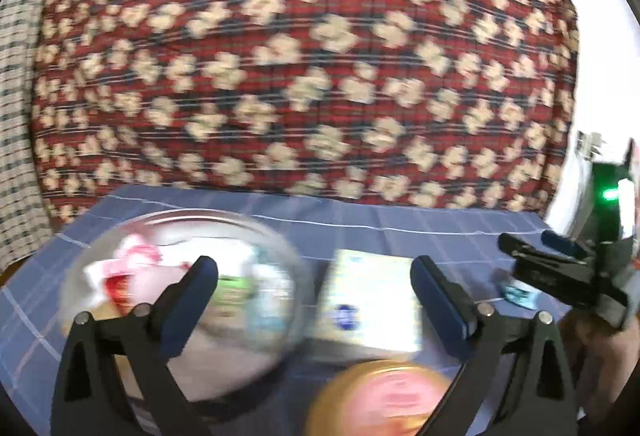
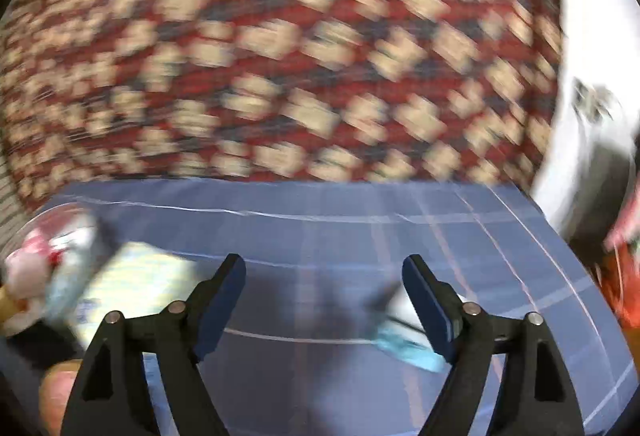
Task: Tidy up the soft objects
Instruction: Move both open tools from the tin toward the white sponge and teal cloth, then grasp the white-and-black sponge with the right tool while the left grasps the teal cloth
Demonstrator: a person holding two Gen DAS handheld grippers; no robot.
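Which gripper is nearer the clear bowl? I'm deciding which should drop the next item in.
Left. The left gripper hangs open right at the bowl. The right gripper, also open, is well off to the bowl's right.

blurred: bowl (image 1: 180,276) contents, pale packet (image 1: 372,300) print | cut off: round tin (image 1: 380,400) at bottom edge

Counter (image 1: 400,228) covered with a blue checked cloth. Resting directly on it: a clear bowl (image 1: 120,236) at left holding blurred soft items, a pale flat packet (image 1: 372,300) beside it, a round gold-rimmed lid (image 1: 384,400) nearest, and a small turquoise packet (image 2: 404,350) at right.
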